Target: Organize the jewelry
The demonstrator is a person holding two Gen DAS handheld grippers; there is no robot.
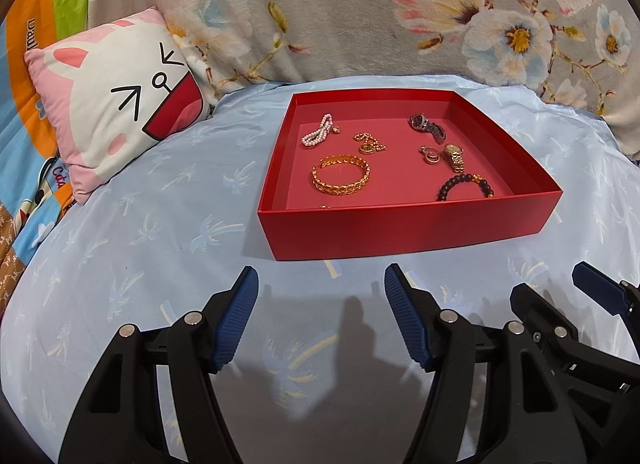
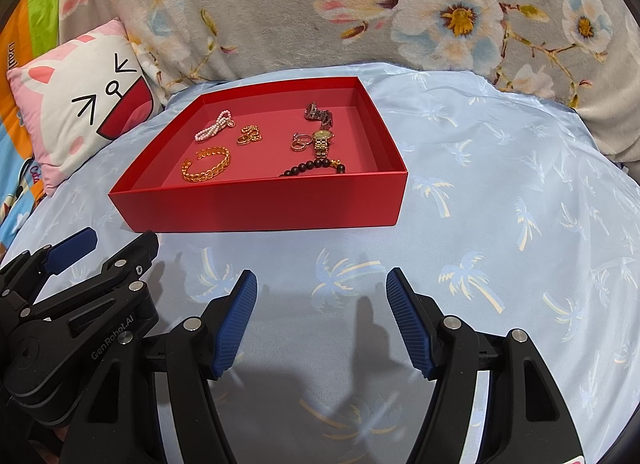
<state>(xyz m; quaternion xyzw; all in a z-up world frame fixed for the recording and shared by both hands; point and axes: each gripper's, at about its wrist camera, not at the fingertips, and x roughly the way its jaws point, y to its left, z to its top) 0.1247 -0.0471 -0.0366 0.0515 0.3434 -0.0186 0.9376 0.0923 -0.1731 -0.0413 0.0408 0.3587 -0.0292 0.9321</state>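
Observation:
A shallow red box (image 1: 408,223) (image 2: 260,203) rests on a pale blue sheet. Inside lie a pink bead bracelet (image 1: 318,131) (image 2: 214,127), a gold chain with a ring (image 1: 368,141) (image 2: 249,134), a gold bangle (image 1: 341,175) (image 2: 207,165), a dark watch (image 1: 426,125) (image 2: 318,111), small hoop earrings (image 1: 430,155) (image 2: 301,141), a gold watch (image 1: 454,155) (image 2: 322,142) and a dark bead bracelet (image 1: 464,185) (image 2: 316,165). My left gripper (image 1: 320,284) hovers open in front of the box. My right gripper (image 2: 322,284) stands open too, to the right of the left one. Both hold nothing.
A pink and white cartoon cushion (image 1: 108,111) (image 2: 76,111) leans at the left. A grey floral blanket (image 1: 320,3) (image 2: 320,3) rises behind the box. The blue sheet (image 2: 500,203) with palm prints spreads to the right of the box.

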